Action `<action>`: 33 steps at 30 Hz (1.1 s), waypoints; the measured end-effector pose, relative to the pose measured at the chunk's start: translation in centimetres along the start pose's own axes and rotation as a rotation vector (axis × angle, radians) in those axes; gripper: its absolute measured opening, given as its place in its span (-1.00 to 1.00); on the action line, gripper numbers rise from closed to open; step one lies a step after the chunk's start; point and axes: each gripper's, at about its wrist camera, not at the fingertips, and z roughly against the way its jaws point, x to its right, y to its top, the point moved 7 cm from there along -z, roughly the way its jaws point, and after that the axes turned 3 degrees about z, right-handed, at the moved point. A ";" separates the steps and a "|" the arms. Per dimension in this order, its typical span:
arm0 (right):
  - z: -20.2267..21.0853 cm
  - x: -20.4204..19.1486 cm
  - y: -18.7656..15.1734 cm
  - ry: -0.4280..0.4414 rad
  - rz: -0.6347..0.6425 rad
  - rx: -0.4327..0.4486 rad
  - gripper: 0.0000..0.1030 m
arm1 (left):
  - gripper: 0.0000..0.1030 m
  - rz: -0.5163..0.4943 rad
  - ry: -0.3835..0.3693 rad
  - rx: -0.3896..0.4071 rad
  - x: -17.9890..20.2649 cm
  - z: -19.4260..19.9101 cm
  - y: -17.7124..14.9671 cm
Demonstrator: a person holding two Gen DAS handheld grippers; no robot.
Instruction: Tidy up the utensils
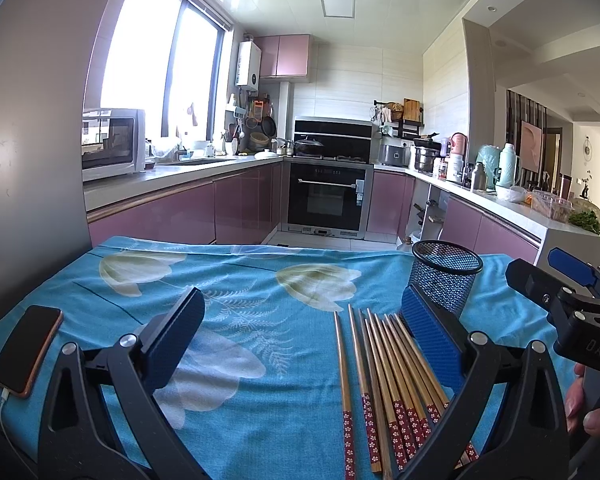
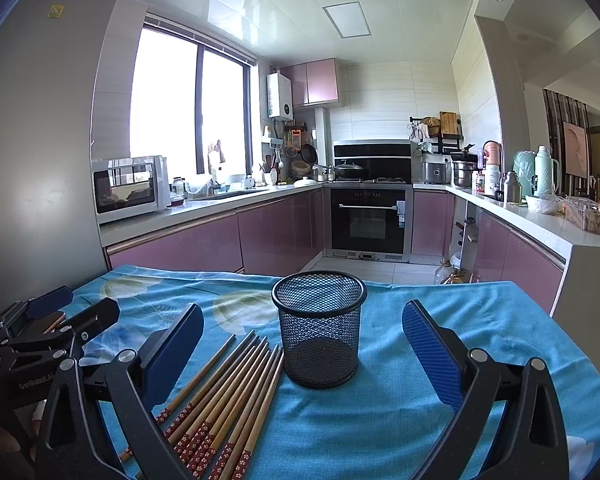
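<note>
Several wooden chopsticks [image 1: 384, 376] with red flowered ends lie side by side on the blue flowered tablecloth [image 1: 260, 280]. An empty black mesh cup [image 1: 446, 276] stands upright just beyond them. My left gripper [image 1: 300, 336] is open and empty, low over the cloth, with the chopsticks near its right finger. In the right wrist view the cup [image 2: 320, 332] stands between the fingers of my open, empty right gripper [image 2: 304, 356], and the chopsticks [image 2: 228, 396] lie to its left. The right gripper shows at the left wrist view's right edge [image 1: 556, 304], the left gripper at the right wrist view's left edge [image 2: 56, 316].
A phone [image 1: 26, 350] on a charging cable lies at the table's left edge. A grey fridge wall [image 1: 28, 160] stands close on the left. Beyond the table's far edge is a kitchen with pink cabinets [image 1: 236, 204] and an oven [image 1: 326, 196].
</note>
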 end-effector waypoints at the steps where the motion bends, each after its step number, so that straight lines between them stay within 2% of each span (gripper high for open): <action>1: 0.0 0.0 0.0 0.000 0.000 -0.001 0.87 | 0.89 0.000 0.000 0.001 0.0 0.0 0.0; 16: -0.6 0.3 -0.2 0.013 -0.005 -0.031 0.87 | 0.89 -0.015 0.008 -0.022 0.1 -0.3 -0.7; 19: -1.5 0.3 -0.8 0.031 -0.006 -0.096 0.87 | 0.89 -0.030 0.011 -0.050 0.0 -1.0 -0.9; 24: -4.2 0.1 -3.8 0.083 0.011 -0.315 0.83 | 0.89 -0.065 0.001 -0.157 -0.4 -3.1 -1.9; 28: -6.3 -0.4 -7.1 0.129 0.011 -0.486 0.42 | 0.62 -0.096 -0.014 -0.281 -0.5 -5.2 -3.5; 31: -7.1 -1.0 -8.6 0.154 0.004 -0.546 0.17 | 0.47 -0.131 -0.027 -0.353 -0.2 -6.5 -4.7; 33: -7.4 -1.6 -9.0 0.167 0.011 -0.559 0.10 | 0.43 -0.146 -0.045 -0.388 0.1 -7.2 -5.5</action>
